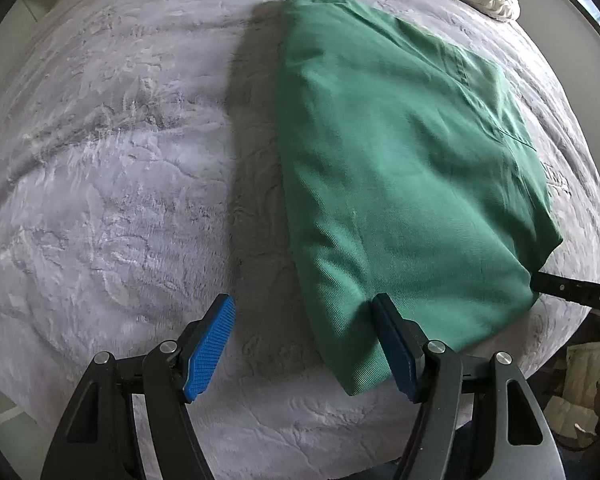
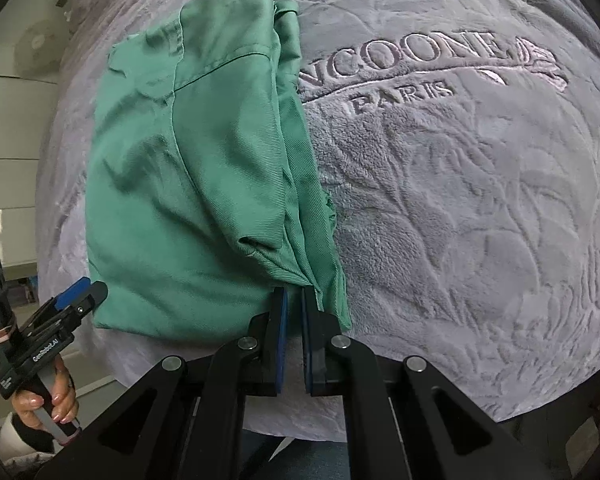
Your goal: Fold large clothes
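Right gripper (image 2: 295, 294) pinches green garment (image 2: 188, 200); left gripper (image 1: 304, 308) points down, spread

Light: soft daylight, even and fairly bright.
Shadow: dark band on the grey blanket (image 1: 244, 128) left of the green garment (image 1: 400, 152).
Edges: heavy fisheye bending, black corners.
Blur: slight smear at the rims.
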